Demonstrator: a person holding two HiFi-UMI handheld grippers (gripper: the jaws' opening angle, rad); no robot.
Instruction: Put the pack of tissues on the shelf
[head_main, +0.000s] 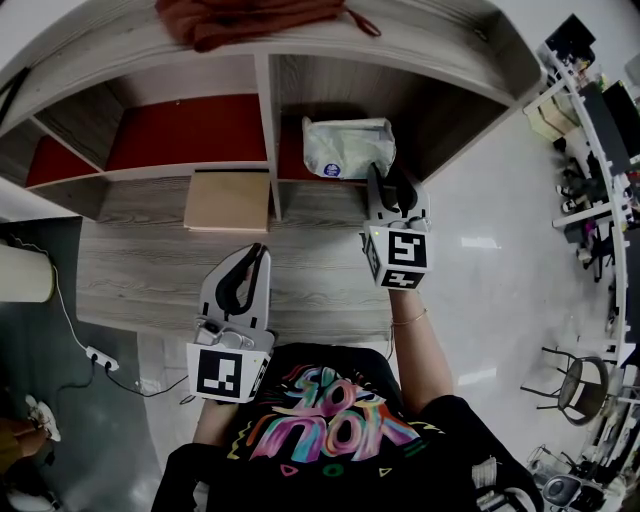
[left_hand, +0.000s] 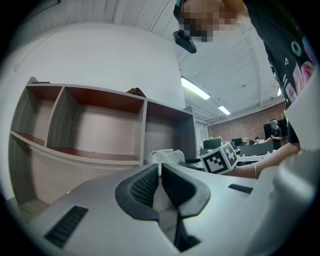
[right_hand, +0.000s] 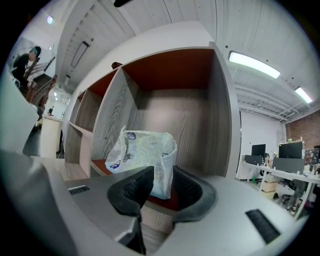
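Note:
The pack of tissues (head_main: 348, 147), white with pale green print, stands on the red floor of the right compartment of the wooden shelf (head_main: 268, 110). My right gripper (head_main: 390, 175) is just in front of it, open. In the right gripper view the pack (right_hand: 145, 155) rises beyond the spread jaws of the right gripper (right_hand: 162, 175), and its lower right corner shows in the gap; the pads do not press on it. My left gripper (head_main: 260, 250) hangs lower and to the left, shut and with nothing in it. In the left gripper view the pack (left_hand: 165, 156) shows past the left gripper (left_hand: 160, 167).
A tan flat board (head_main: 228, 200) lies on the shelf's lower ledge left of the divider. A red cloth (head_main: 250, 18) lies on the shelf top. A white cylinder (head_main: 22, 272) and a power strip (head_main: 100, 357) are at the left. Desks and chairs (head_main: 585, 380) stand at the right.

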